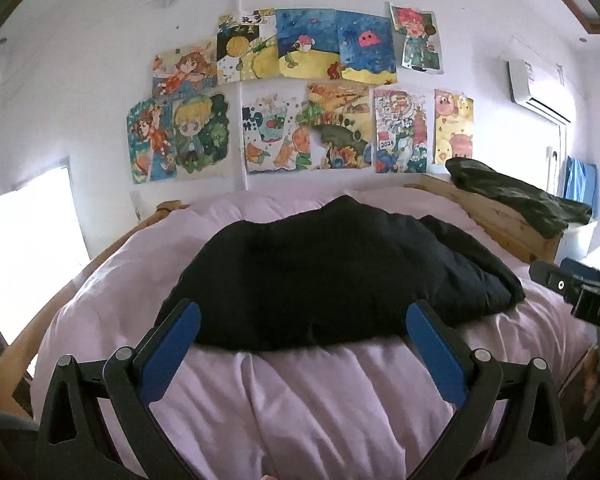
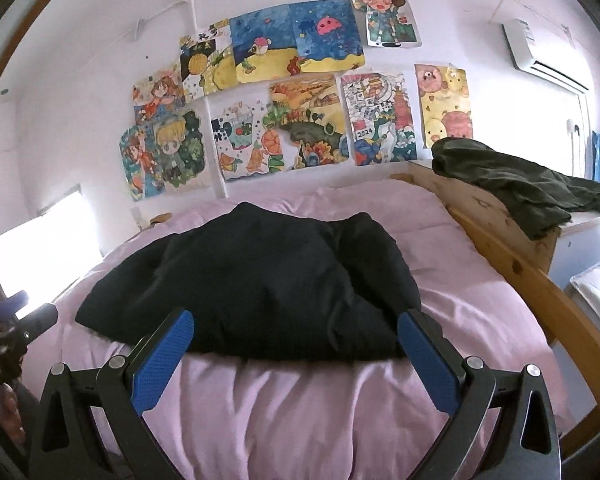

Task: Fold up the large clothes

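Note:
A large black garment (image 1: 332, 276) lies bunched on a bed covered in a pink quilt (image 1: 308, 396); in the right wrist view the garment (image 2: 260, 280) fills the middle of the bed. My left gripper (image 1: 302, 314) is open, its blue pads spread wide just short of the garment's near edge, holding nothing. My right gripper (image 2: 296, 322) is open too, hovering before the same near edge with nothing between its fingers. The right gripper's body shows at the right edge of the left wrist view (image 1: 580, 292), and the left gripper's body shows at the left edge of the right wrist view (image 2: 8, 336).
A wooden bed frame (image 2: 512, 264) runs along the right side. A dark green garment (image 2: 516, 184) is draped over the wooden headboard. Children's drawings (image 1: 300, 92) cover the wall behind the bed. A bright window (image 1: 28, 240) is on the left, an air conditioner (image 1: 536, 88) high right.

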Demonstrator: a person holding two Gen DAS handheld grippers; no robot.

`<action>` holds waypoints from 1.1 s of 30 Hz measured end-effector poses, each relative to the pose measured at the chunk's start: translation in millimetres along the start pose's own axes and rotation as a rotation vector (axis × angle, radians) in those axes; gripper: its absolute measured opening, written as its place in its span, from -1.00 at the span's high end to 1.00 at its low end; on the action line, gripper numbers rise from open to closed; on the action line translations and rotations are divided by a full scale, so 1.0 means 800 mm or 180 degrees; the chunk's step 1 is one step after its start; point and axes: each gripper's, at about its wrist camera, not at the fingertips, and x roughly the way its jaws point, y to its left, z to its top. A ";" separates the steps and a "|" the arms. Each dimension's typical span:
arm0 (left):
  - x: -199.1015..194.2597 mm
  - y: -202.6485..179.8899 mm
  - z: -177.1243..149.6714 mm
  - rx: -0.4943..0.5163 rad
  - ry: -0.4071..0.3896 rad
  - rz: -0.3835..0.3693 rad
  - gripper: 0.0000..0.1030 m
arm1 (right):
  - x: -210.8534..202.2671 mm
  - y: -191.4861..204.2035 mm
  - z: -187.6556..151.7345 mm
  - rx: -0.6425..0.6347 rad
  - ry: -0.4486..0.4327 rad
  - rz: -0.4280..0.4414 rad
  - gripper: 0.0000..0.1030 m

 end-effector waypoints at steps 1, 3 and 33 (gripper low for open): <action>0.001 0.000 -0.004 -0.0014 0.0028 -0.0002 -0.97 | -0.002 0.003 -0.002 -0.0016 0.0027 -0.0006 -1.00; 0.004 0.002 -0.011 -0.0078 0.0106 0.0021 -0.97 | -0.003 0.007 -0.009 -0.0046 0.0078 0.0001 -1.00; 0.036 0.007 -0.040 -0.0174 0.0480 0.0193 -0.97 | 0.025 0.027 -0.041 -0.0268 0.0359 0.0057 -1.00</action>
